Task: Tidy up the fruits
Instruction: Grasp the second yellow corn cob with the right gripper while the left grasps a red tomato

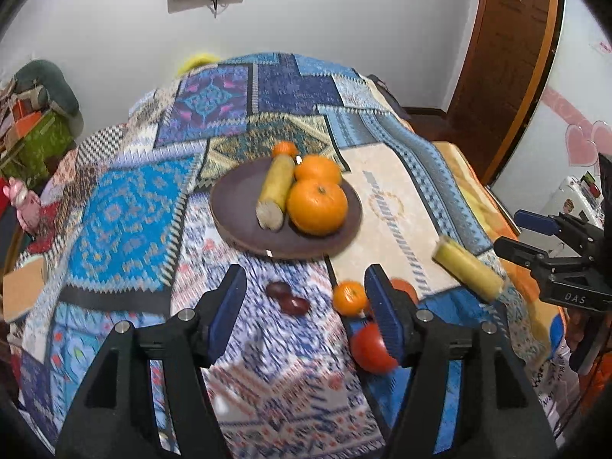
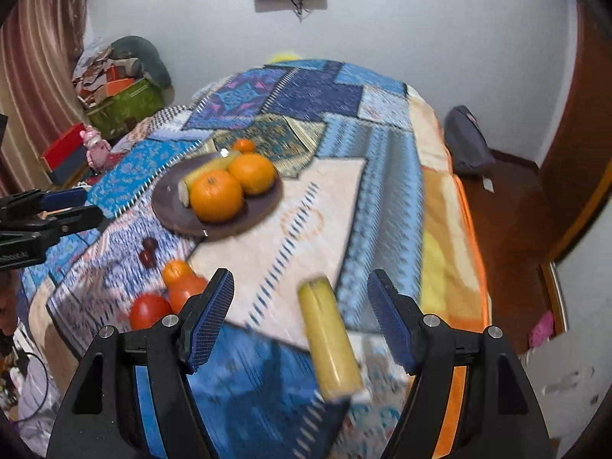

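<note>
Basically a sorting scene on a patchwork cloth (image 1: 126, 214): dark round plate (image 1: 229, 206) sits mid-table as the collection spot, which is likely why fruit is piled there. On the plate: two big oranges (image 1: 317, 206), touching each other, a yellow-green cane piece (image 1: 275, 191) lying along their left side, and a small orange (image 1: 285, 148) at the far rim.

Loose items not yet gathered, all on the near side: two dark plums (image 1: 287, 298) touching, a small mandarin (image 1: 349, 297), two tomatoes (image 1: 373, 346) partly hidden behind the left gripper's finger, and a second cane piece (image 2: 331, 340) near the right edge of the cloth.

Left gripper (image 1: 306, 308): jaws spread, nothing between the pads, angled down over the cloth with the plums just ahead and the mandarin beside its right finger. Looks lined up for the plum/mandarin cluster, my guess.

Right gripper (image 2: 302, 317): jaws spread wide, tilted down, the loose cane piece lying between the fingers in view but neither pad pressing it; it rests on the cloth. Probably the next pick. Blur on the cloth, so contact is hard to judge finely.
</note>
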Tool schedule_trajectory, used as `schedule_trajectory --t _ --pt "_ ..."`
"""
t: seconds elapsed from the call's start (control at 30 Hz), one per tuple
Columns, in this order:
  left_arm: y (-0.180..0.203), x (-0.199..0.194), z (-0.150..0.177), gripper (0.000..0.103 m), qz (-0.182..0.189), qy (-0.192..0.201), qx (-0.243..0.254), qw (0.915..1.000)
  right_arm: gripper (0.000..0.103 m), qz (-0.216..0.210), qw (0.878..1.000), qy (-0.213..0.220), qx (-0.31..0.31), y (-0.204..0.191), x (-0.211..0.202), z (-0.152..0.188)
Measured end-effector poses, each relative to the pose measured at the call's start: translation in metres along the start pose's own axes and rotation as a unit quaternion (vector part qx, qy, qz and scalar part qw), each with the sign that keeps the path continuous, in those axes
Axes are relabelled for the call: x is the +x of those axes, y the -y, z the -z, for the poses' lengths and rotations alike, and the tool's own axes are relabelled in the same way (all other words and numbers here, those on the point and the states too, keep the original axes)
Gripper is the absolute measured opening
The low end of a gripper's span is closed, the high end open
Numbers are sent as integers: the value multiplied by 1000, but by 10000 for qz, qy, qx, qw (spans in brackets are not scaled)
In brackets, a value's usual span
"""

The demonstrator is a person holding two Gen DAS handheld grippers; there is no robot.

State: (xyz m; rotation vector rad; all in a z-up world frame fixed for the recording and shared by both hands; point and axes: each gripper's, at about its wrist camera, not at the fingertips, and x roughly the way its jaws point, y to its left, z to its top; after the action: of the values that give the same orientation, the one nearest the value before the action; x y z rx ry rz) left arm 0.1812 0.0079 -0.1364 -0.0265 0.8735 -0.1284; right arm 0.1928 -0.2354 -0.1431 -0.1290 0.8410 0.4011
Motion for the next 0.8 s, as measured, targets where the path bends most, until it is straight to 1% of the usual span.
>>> schedule_trajectory --t 0.13,0.27,0.53,0.57,0.63,0.7,0.8 --pt "9 7 17 64 55 -221 -107 9997 69 65 9997 -154 151 12 4 20" --pt "18 15 32 64 132 -417 -189 9989 69 40 9992 -290 280 20 9 34" --pt "39 40 49 64 307 -773 -166 9964 69 -8 9984 -489 289 25 24 50" --pt "42 44 50 64 327 -807 -163 9961 68 -9 9983 -505 283 26 27 50" --pt "46 50 52 64 362 -875 -158 9954 63 -33 9981 -558 277 26 32 51" --pt "49 56 53 64 383 -943 -147 9947 52 -99 9976 -626 293 28 38 50" --pt "53 66 53 64 384 -1022 -112 9940 49 -214 9969 -671 358 28 46 47"
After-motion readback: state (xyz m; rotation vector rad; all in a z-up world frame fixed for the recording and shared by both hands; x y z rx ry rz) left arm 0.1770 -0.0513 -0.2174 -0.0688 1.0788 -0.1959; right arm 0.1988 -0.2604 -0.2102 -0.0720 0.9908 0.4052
